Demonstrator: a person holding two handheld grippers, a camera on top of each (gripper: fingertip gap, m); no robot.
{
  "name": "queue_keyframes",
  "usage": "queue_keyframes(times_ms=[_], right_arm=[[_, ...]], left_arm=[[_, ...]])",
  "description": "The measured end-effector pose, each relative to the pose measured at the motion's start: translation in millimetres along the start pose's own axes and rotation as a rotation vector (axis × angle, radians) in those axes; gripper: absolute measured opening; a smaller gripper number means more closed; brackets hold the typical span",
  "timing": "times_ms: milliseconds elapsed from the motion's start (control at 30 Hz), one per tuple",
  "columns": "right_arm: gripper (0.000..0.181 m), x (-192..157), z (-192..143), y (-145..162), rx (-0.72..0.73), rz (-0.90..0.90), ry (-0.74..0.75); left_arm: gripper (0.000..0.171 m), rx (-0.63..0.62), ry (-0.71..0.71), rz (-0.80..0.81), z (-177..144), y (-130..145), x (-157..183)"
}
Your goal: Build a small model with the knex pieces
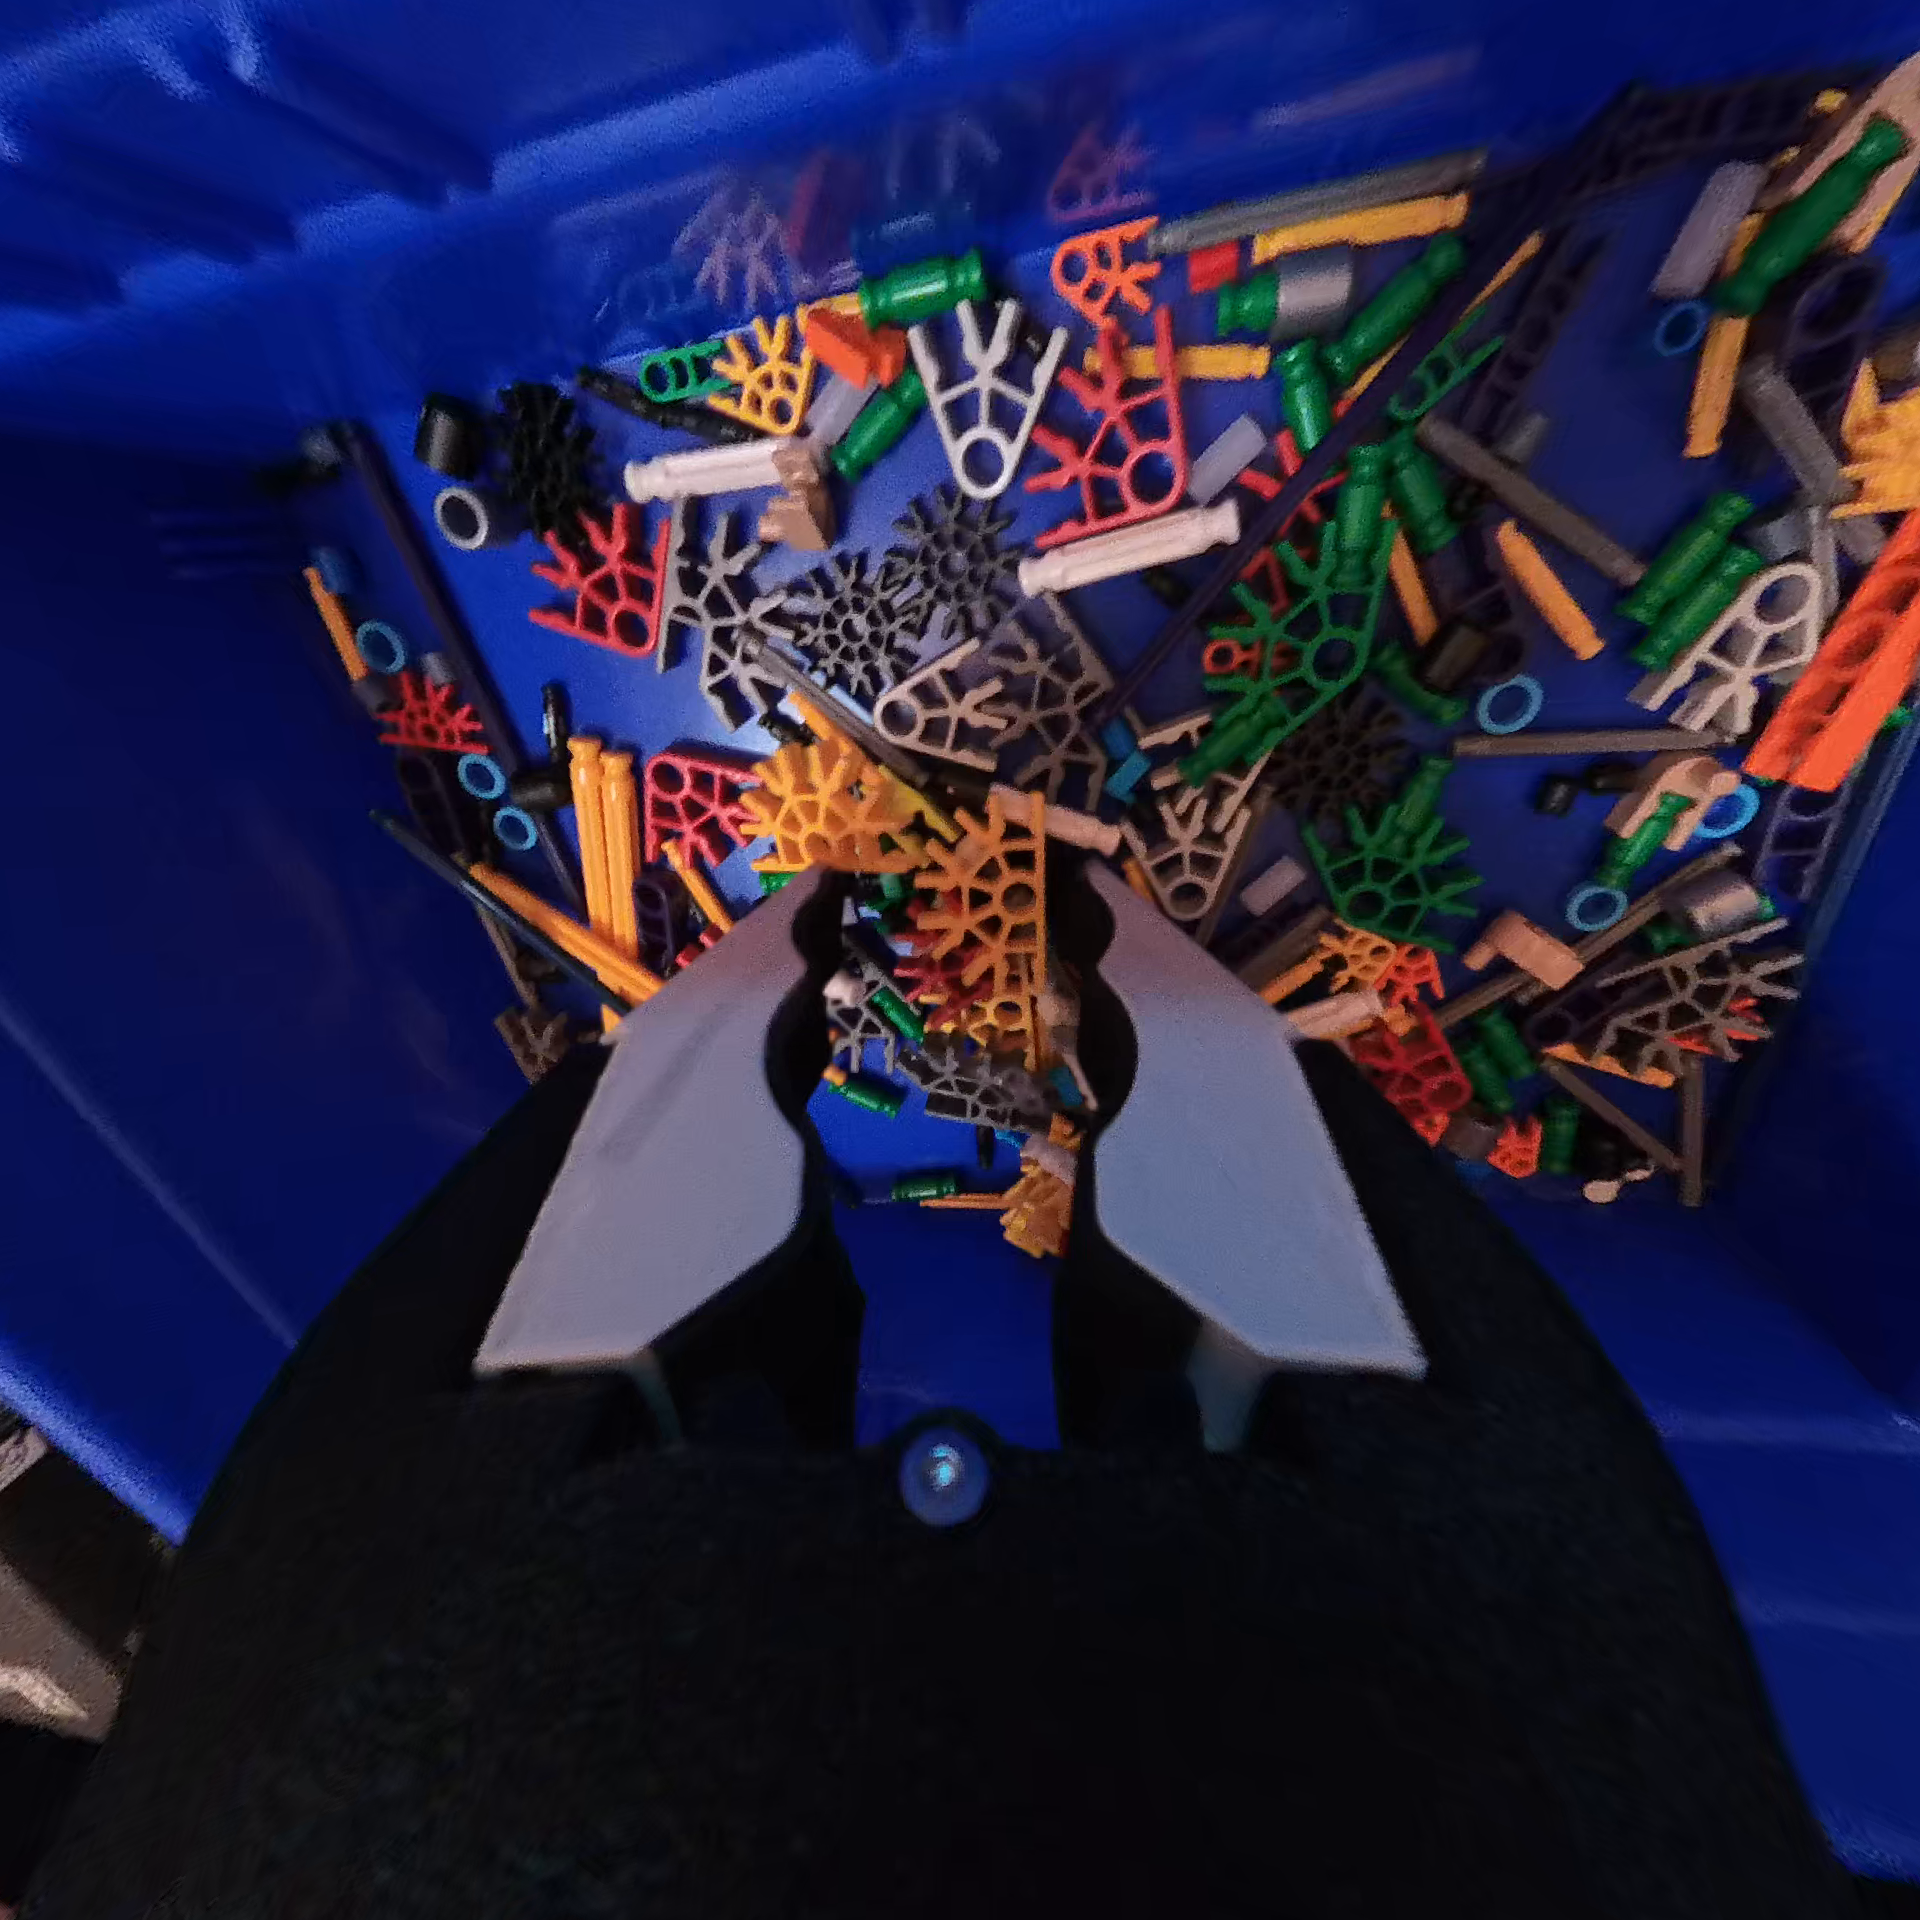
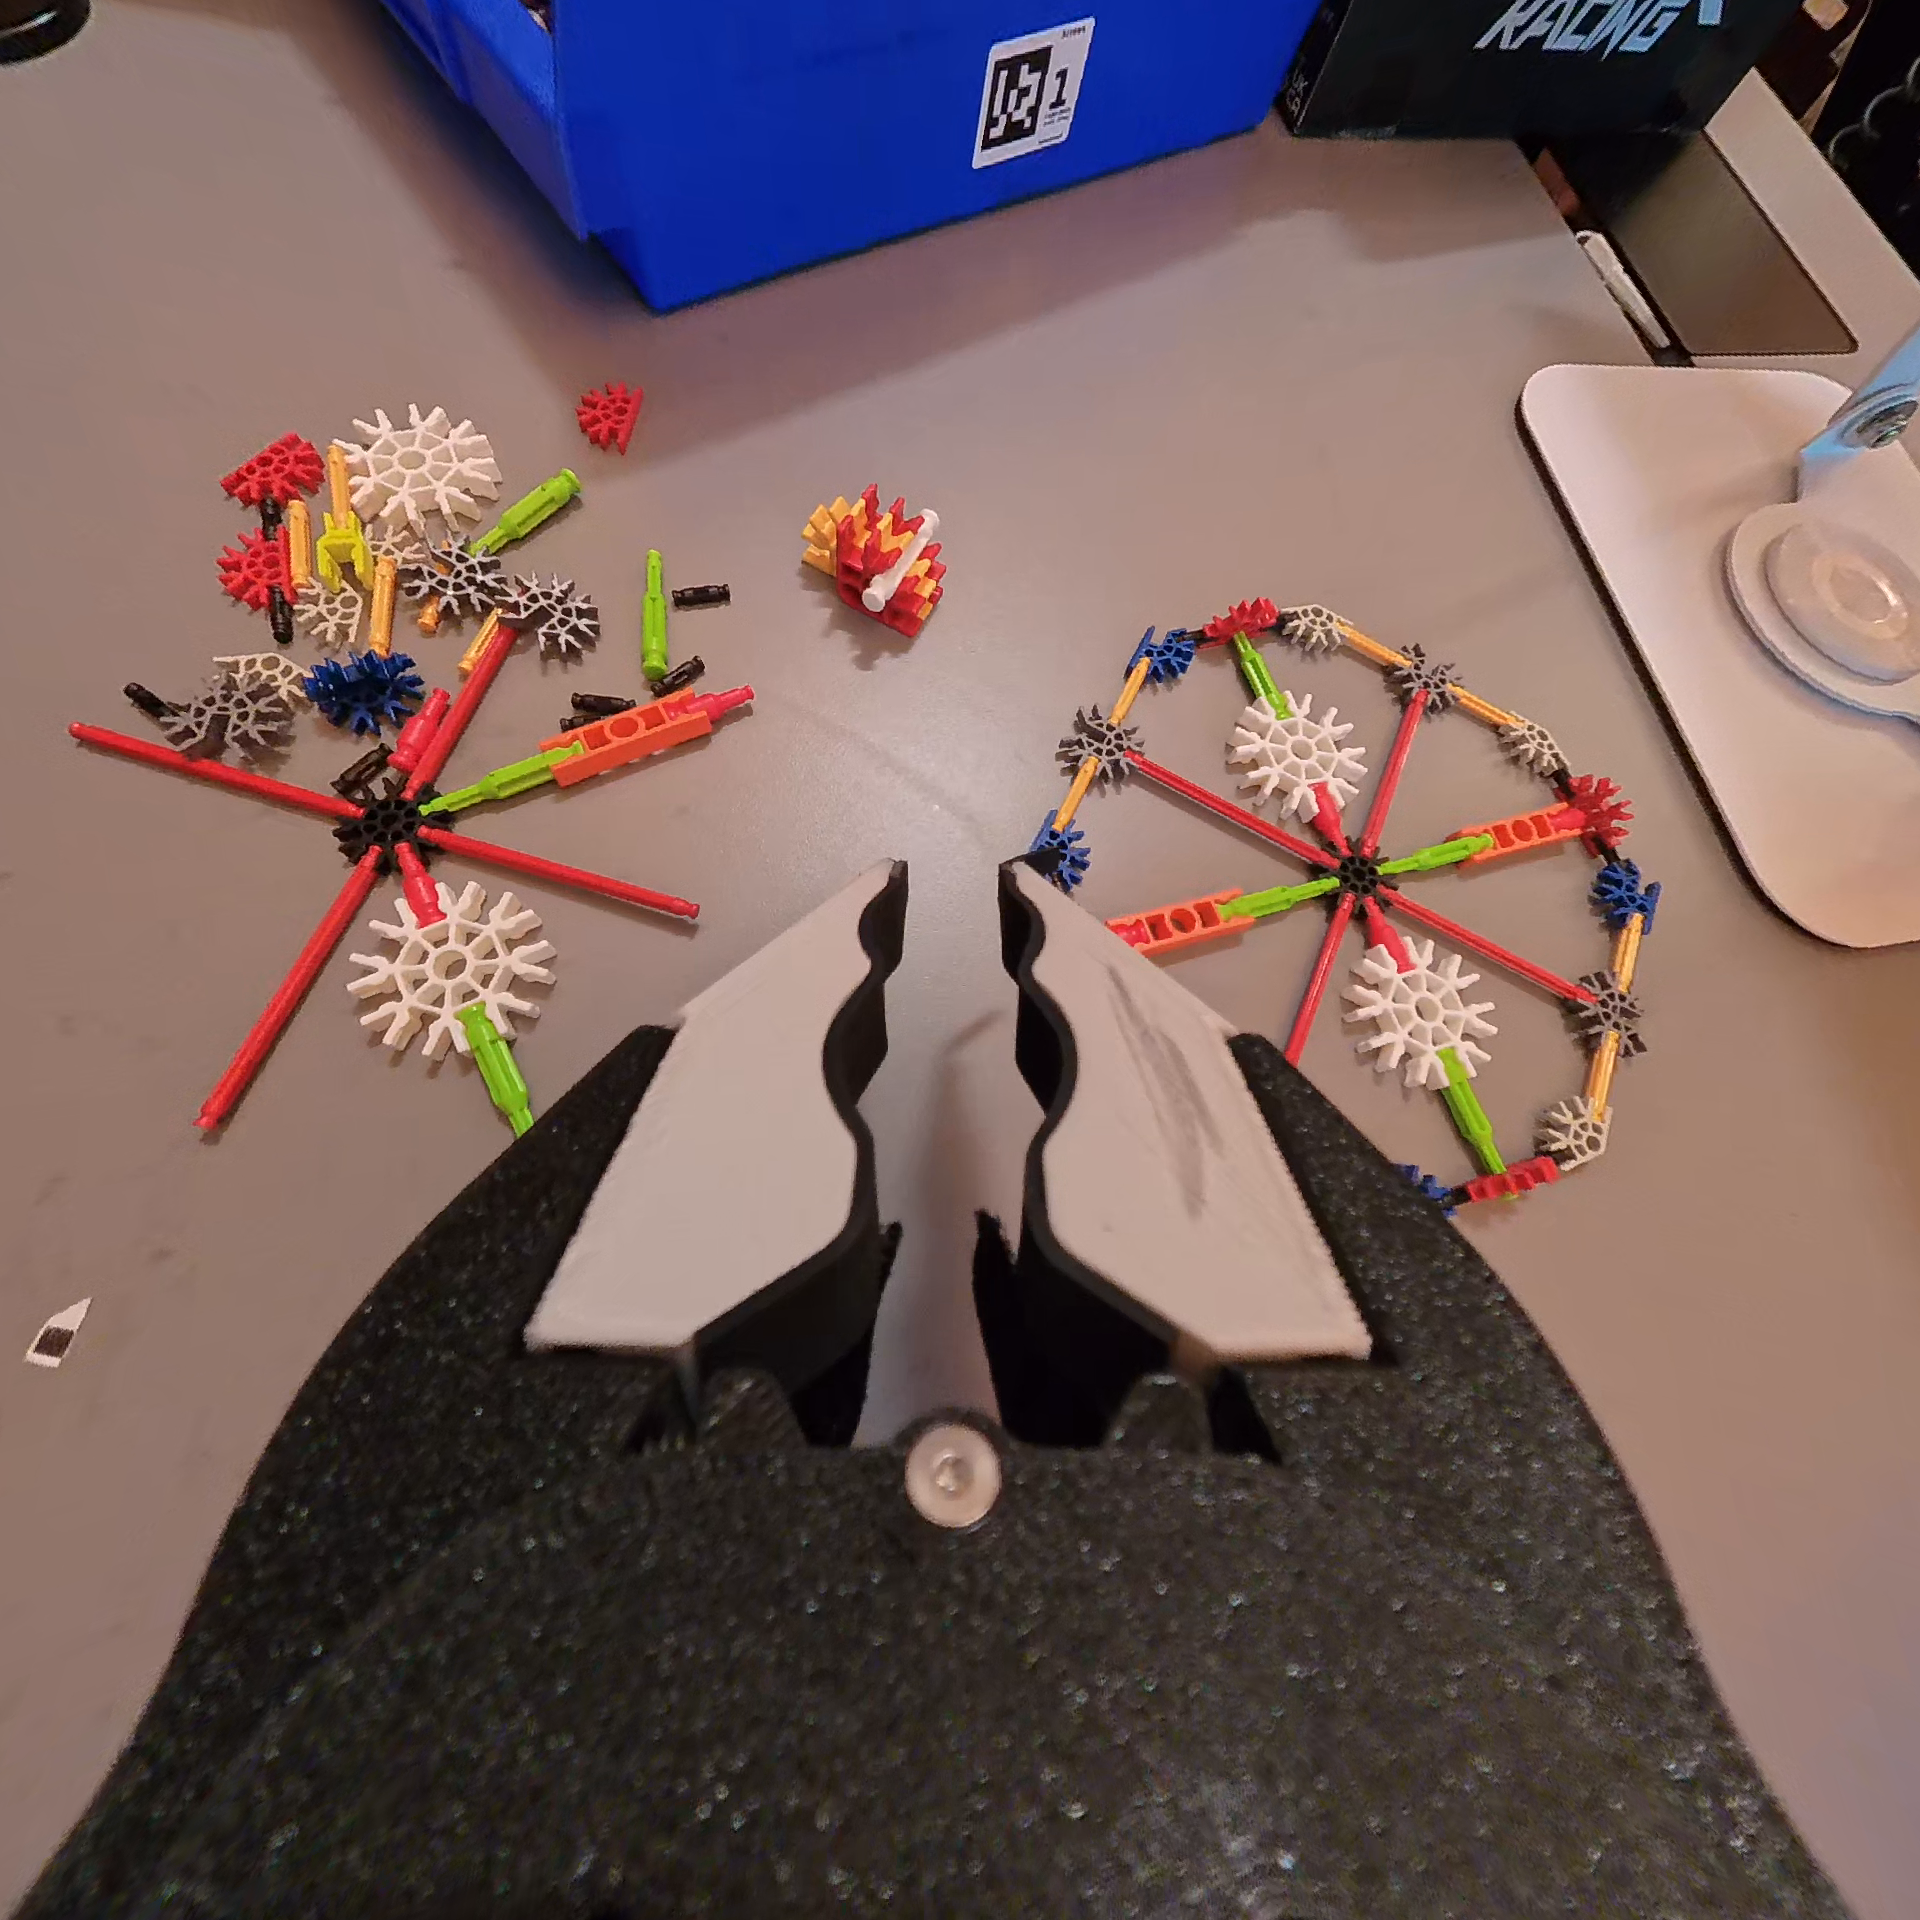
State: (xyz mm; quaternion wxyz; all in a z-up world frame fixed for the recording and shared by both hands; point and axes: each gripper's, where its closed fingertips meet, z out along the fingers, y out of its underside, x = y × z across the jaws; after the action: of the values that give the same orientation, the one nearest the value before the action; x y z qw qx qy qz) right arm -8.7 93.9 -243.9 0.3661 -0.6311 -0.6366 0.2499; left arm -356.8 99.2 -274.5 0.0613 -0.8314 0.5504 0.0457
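My left gripper (image 1: 956,883) reaches down into a blue bin (image 1: 208,727) that holds a heap of small plastic rods and connectors. Its jaws are open, and a yellow fan-shaped connector (image 1: 987,914) lies between the fingertips on top of the heap; I cannot tell whether they touch it. My right gripper (image 2: 953,871) hovers over a grey table (image 2: 935,416), its jaws slightly apart and empty. A finished spoked wheel (image 2: 1351,878) lies just to its right. A half-built hub with red spokes (image 2: 379,826) lies to its left.
Loose connectors and rods (image 2: 416,520) are scattered at the far left. A small red and yellow cluster (image 2: 878,566) lies ahead. The blue bin (image 2: 831,156) stands at the back, a black box (image 2: 1507,62) beside it, and a white stand base (image 2: 1662,582) is at the right. The grippers' ends are close to 35 cm from one another.
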Motion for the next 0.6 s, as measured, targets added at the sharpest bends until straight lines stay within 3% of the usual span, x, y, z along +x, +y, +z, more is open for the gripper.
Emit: queue_keyframes(times_ms=[67,133,600], right_arm=[[0.017,0,0,0,0.000,0.000,0.000],[0.017,0,0,0,0.000,0.001,0.000],[0.017,2,-1,0,0.003,0.005,0.006]], left_arm=[[0.042,-0.013,-0.014,0.012,2,-1,-2],[0.026,-0.029,-0.030,0.016,3,0,-6],[0.025,0.012,-0.091,0.012,-13,-2,-23]])
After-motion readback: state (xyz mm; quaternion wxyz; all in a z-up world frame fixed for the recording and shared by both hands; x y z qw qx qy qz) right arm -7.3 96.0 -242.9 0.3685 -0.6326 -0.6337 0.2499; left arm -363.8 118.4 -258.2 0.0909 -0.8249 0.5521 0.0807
